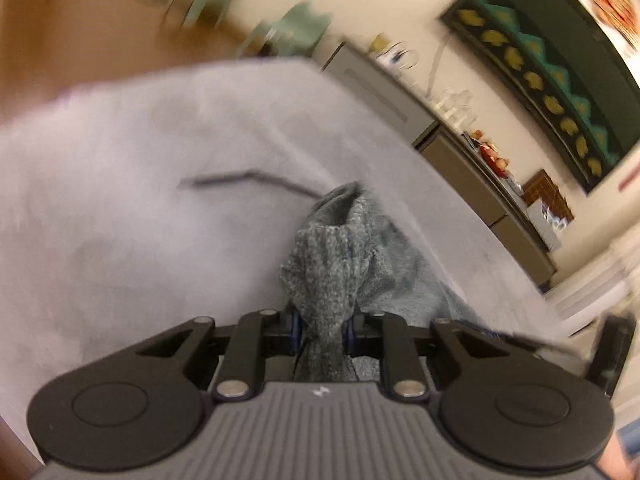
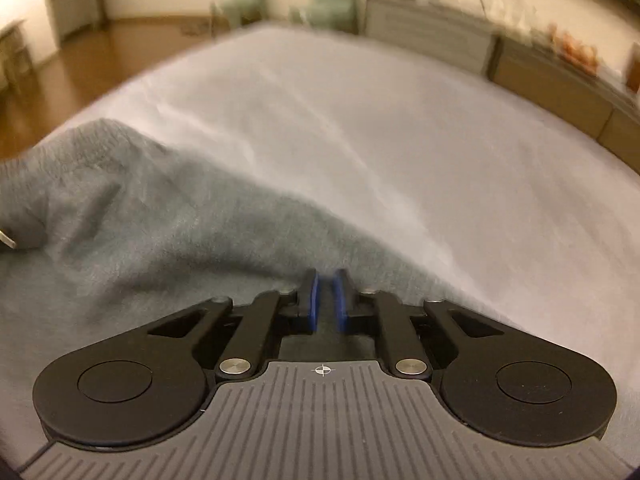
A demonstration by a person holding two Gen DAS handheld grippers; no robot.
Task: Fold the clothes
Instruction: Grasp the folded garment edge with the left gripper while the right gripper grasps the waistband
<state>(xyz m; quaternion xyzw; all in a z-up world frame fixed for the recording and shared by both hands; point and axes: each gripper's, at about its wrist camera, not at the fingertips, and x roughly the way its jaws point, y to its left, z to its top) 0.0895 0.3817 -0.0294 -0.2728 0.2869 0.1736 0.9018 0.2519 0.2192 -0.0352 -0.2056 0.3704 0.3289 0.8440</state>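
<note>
A grey knitted garment (image 1: 328, 268) is bunched up between the jaws of my left gripper (image 1: 322, 326), which is shut on it and holds it above the white sheet (image 1: 140, 200). In the right wrist view the same grey garment (image 2: 132, 232) spreads from the left across the white sheet (image 2: 400, 140). My right gripper (image 2: 325, 300) is nearly closed over the garment's edge, with a narrow gap between the blue pads (image 2: 313, 300); whether cloth is pinched there I cannot tell.
A long grey sideboard (image 1: 472, 168) with glassware and small items runs along the wall on the right, also shown in the right wrist view (image 2: 480, 44). Green chairs (image 2: 332, 0) stand beyond the sheet. Wooden floor (image 2: 60, 80) lies to the left.
</note>
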